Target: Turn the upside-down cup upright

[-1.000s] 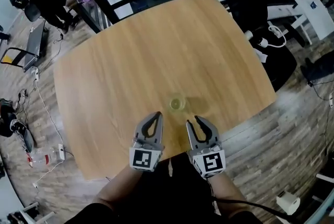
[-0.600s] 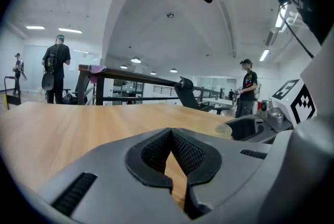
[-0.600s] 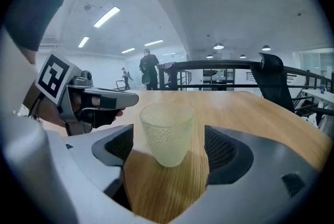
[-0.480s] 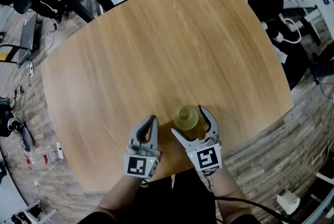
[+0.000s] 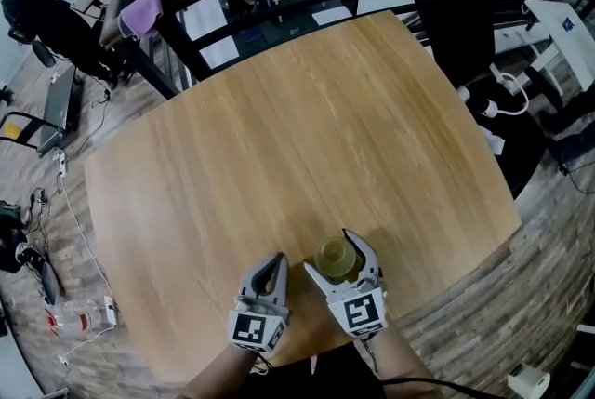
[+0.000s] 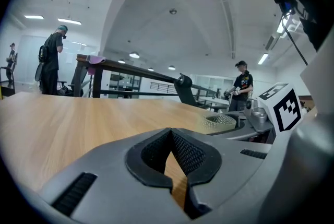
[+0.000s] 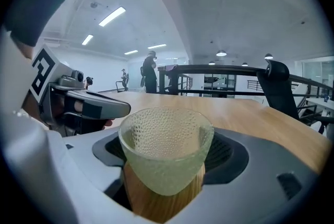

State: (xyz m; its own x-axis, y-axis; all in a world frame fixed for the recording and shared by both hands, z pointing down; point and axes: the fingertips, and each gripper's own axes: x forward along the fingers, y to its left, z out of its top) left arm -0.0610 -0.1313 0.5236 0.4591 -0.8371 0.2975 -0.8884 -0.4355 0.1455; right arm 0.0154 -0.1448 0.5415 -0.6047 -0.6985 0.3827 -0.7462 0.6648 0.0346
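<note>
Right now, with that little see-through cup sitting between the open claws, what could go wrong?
The right gripper's jaws have just been opening around the cup, not yet pressing it. It sits near the table edge, so a nudge could knock it off. Its bumpy, tapered wall may slip when squeezed.

Dimpled translucent cup (image 7: 166, 150) on smooth matt wood-grain table (image 5: 279, 137).

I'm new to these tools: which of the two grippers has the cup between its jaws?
The right gripper: its jaws have just been opening and stand wide either side of the cup. The left gripper beside it is shut and empty.
</note>
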